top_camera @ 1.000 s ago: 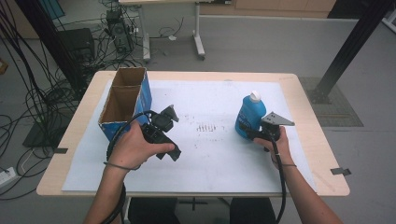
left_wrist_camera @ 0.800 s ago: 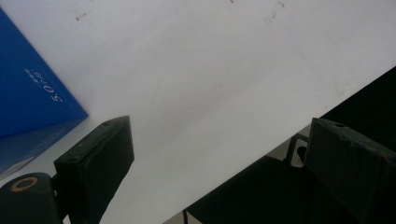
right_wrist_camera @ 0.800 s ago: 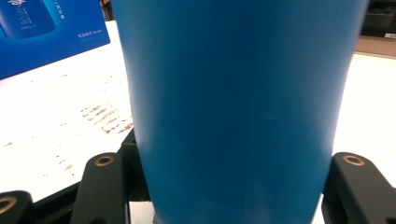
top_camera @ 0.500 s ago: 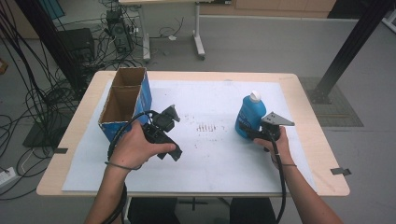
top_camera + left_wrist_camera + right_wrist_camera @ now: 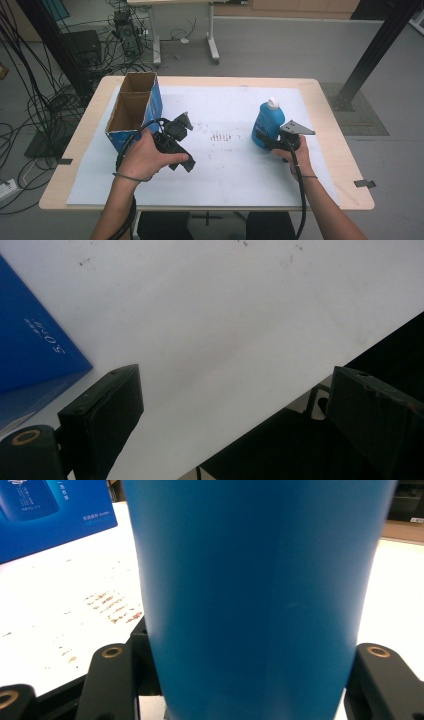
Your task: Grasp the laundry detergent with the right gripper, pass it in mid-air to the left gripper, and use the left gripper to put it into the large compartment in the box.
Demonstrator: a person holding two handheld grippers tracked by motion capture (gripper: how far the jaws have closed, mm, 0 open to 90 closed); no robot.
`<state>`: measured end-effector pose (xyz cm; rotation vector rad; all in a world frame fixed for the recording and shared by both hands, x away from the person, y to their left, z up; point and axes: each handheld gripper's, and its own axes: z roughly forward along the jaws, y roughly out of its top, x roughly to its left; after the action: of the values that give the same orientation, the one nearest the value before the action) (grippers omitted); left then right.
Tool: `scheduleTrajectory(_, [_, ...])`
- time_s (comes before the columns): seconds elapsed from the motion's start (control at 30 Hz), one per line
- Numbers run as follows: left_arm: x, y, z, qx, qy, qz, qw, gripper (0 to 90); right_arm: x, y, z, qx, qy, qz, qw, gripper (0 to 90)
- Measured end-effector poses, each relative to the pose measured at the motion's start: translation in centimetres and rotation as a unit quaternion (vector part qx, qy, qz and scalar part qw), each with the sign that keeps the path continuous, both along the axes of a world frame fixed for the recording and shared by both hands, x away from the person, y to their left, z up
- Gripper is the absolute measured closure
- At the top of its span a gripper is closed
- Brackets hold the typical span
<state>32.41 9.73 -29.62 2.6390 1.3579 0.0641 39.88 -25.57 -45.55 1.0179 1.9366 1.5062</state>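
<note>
Right hand-held gripper (image 5: 264, 141): clamped on upright bottle (image 5: 267, 121), on table (image 5: 240, 82) | left hand-held gripper (image 5: 184, 121): jaws apart, empty, just beside open box (image 5: 134, 107) | progress: grasp done; lift and boxing judged outstanding.

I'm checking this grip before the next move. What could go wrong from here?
The right tongs clamp the upright blue bottle low on its body, so it may tip or twist in the grip when lifted. The open-topped cardboard box stands across the table beside the left tongs, whose jaws stand open and empty; a careless sweep there might knock the box.
</note>
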Motion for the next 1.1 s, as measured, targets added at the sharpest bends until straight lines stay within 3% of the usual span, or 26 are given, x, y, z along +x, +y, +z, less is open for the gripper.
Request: scheduleTrajectory(1.1, [0.05,-0.3,0.08,0.002,0.001,0.0,1.0,8.4,-0.05,0.02,-0.02,0.0,-0.001,-0.001,1.0,40.4])
